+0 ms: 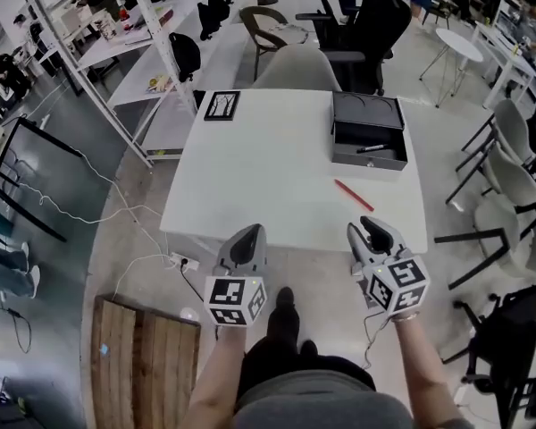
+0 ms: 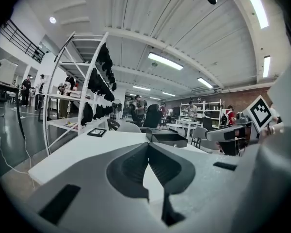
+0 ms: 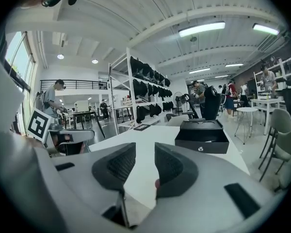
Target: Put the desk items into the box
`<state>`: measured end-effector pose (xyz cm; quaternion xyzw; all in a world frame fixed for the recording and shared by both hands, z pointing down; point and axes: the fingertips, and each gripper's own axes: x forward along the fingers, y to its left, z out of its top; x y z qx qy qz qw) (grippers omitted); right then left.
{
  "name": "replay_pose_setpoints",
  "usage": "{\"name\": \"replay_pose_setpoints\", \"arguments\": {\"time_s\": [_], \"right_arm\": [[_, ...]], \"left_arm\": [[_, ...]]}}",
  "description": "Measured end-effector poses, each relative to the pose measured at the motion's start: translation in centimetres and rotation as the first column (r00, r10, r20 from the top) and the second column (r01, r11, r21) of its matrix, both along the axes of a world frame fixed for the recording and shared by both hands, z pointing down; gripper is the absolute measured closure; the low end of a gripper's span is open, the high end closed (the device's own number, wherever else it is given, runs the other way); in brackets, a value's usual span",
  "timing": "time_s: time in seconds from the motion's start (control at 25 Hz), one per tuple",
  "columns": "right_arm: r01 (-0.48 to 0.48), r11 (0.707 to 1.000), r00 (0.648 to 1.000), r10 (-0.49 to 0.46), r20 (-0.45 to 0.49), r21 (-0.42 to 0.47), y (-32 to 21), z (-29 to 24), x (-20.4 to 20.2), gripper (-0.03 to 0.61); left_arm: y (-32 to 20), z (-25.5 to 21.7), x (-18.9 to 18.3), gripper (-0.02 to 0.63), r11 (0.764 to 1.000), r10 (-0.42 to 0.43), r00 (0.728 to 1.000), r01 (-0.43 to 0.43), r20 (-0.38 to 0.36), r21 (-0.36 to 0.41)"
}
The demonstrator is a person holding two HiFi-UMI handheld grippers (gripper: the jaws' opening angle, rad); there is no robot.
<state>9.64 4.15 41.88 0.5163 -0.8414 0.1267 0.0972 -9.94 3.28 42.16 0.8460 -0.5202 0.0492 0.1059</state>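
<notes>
An open black box stands at the white table's far right, with a dark pen lying inside it. A red pen lies on the table in front of the box. A black framed card rests at the far left. Both grippers hover off the near edge. My left gripper is shut and empty, its tips meeting. My right gripper is open with nothing between its jaws, and it faces the box. The red pen is hidden in both gripper views.
A grey chair and a black office chair stand behind the table. More chairs line the right side. A metal rack stands to the left, a wooden pallet lies on the floor near left, and cables trail there.
</notes>
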Motion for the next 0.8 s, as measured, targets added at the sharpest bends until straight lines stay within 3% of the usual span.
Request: {"name": "replay_pose_setpoints", "arguments": {"time_s": [0.44,0.8], "right_arm": [[-0.071,0.995,0.992,0.062,-0.113,-0.074,-7.5,2.2,0.9,0.443],[-0.116,0.979,0.974,0.080,-0.212,-0.165,-9.1,4.7,2.3,0.440]], "left_arm": [[-10.0,0.9,0.0,0.608,0.994,0.105,0.994,-0.104,0.019,-0.019],[-12.9,2.3,2.0,0.607,0.973,0.226,0.974,-0.225,0.012,-0.051]]}}
